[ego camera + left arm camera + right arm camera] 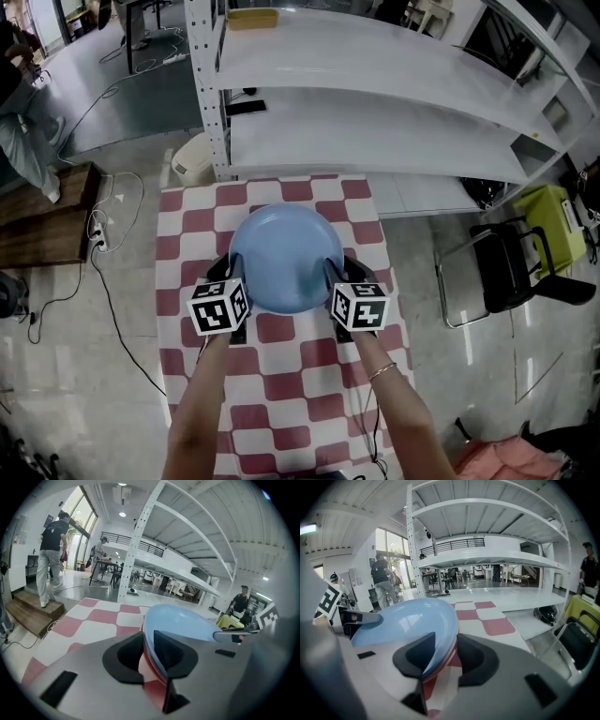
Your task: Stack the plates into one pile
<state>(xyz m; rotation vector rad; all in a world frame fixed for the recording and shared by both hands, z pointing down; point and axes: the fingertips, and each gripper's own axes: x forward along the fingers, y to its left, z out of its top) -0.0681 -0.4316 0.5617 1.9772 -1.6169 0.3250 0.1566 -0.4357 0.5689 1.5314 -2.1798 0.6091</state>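
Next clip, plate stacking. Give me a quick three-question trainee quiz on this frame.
1. True or false: the blue plate sits on a shelf.
2. Which grippers have its rim between their jaws? A) left only B) right only C) both
3. Fill in: the table is patterned in red and white ___.
Key: 1 false, it is over the table. 2 C, left gripper and right gripper alike. 3 checks.

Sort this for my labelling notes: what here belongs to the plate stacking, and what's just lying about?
Job: blue plate, left gripper, right gripper.
Lying about: white shelving, black folding chair, yellow tray, power strip.
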